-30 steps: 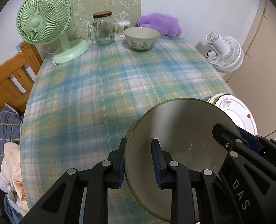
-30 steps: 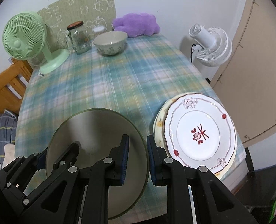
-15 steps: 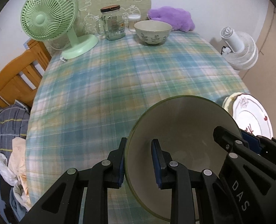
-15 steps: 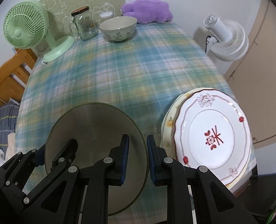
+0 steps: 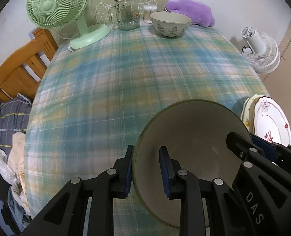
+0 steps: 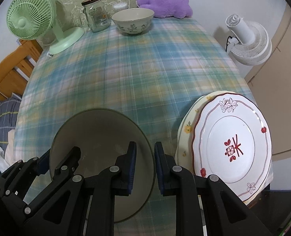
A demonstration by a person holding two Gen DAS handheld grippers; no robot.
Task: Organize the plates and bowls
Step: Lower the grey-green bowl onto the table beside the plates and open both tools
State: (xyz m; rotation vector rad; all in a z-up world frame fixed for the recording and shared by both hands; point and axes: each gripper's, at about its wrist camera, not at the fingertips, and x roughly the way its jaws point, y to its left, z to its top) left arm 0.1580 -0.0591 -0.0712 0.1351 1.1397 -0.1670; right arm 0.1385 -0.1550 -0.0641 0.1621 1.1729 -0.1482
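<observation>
Both grippers had one large green-rimmed bowl [image 5: 192, 135] between them, over the near edge of the plaid-clothed surface [image 5: 129, 74]. Left gripper [image 5: 145, 167] fingers were nearly closed, clamped across the bowl's left rim, one finger outside, one inside. Right gripper [image 6: 144, 162] did the same on the right rim, fingers pinched almost shut on the wall. The bowl sat tilted toward the cameras; whether its base touched the cloth couldn't be told.

Just right of it was a stack of plates: white floral plate [image 6: 231, 149] on top of a cream plate [image 6: 186, 125], overhanging the surface edge. A smaller patterned bowl [image 6: 132, 20] stood at the far end, well apart, near the glass jar [image 6: 95, 13] and green fan [image 6: 30, 19].

Step in hand, as judged: carrying the big bowl to its spot, plates already stacked. Next move likely calls for bringing the bowls together, keeping both grips level and clear of the plate stack. Risk: rim slipping from the thin pinch.
</observation>
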